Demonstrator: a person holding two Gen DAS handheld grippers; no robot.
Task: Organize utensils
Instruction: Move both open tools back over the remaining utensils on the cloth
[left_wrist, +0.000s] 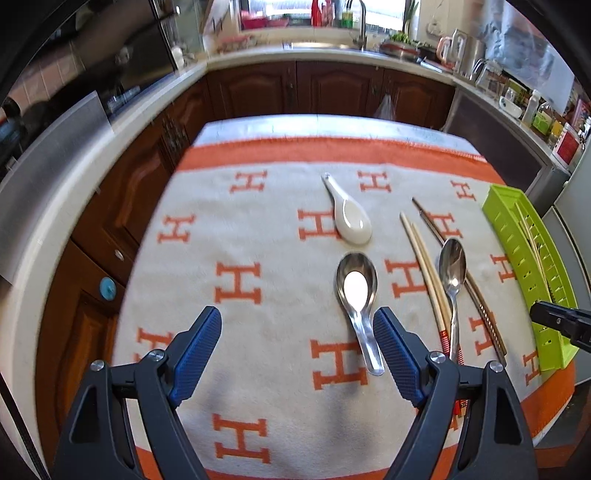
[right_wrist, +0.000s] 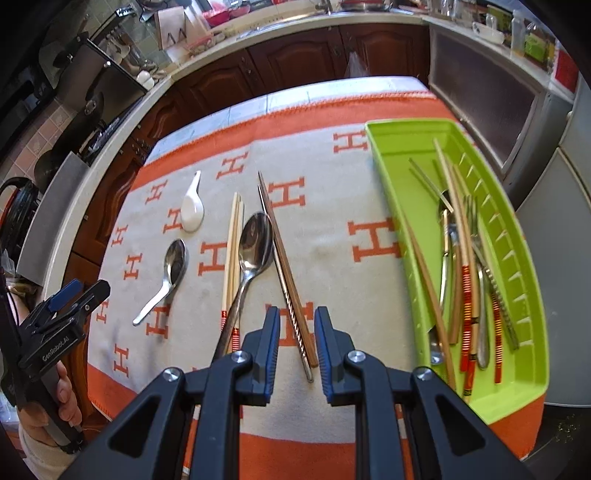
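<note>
two tongs hang empty: left tongs (left_wrist: 297, 332) released beside a glossy steel soup spoon (left_wrist: 356, 295), right tongs (right_wrist: 295, 328) part-open over ridged metal chopsticks (right_wrist: 286, 273).

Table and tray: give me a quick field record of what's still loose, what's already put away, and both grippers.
surface: orange-and-cream blanket
tray: green tray, at the blanket's right edge
in tray: chopsticks, forks, spoons, mixed together
loose, ceramic: white soup spoon
loose, metal: short steel soup spoon; long steel spoon
loose, chopsticks: pale pair; dark pair
left gripper: open wide, empty, over the short spoon's handle
right gripper: narrow gap, empty, above the dark pair's near ends
</note>
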